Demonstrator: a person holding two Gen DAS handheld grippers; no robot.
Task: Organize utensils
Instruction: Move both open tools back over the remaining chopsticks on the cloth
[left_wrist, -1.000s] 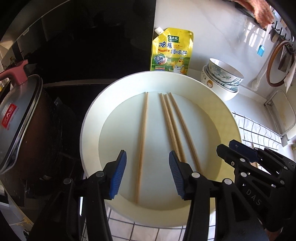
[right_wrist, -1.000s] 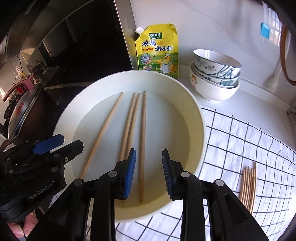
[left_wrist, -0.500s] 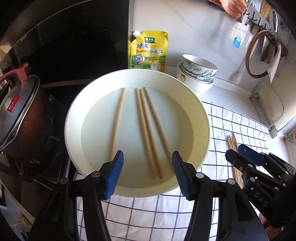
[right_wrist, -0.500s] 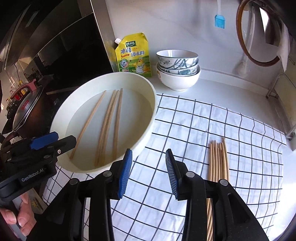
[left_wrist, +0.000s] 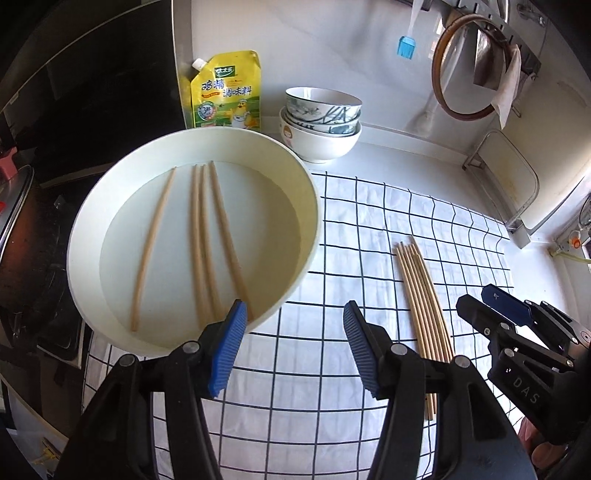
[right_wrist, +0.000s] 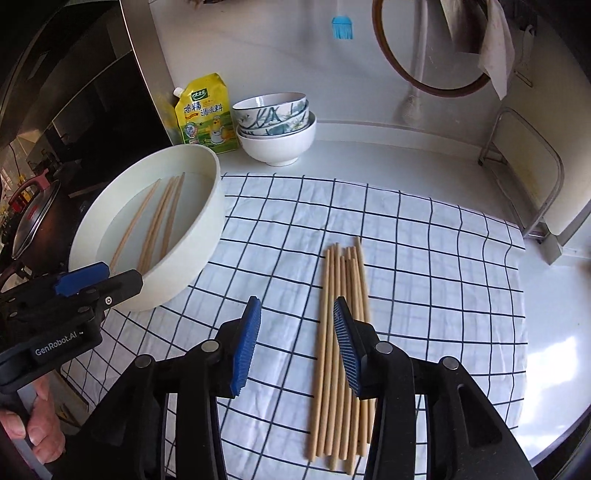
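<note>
Chopsticks (right_wrist: 341, 343) beneath open right hand-held gripper (right_wrist: 297, 345)

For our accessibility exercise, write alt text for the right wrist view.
An open right claw hovers over a bundle of wooden chopsticks lying on a checked cloth. To the left, a white basin holds four more chopsticks, with the left claw beside it.

white wall (right_wrist: 280, 44), sunlit white counter (right_wrist: 388, 158)
</note>
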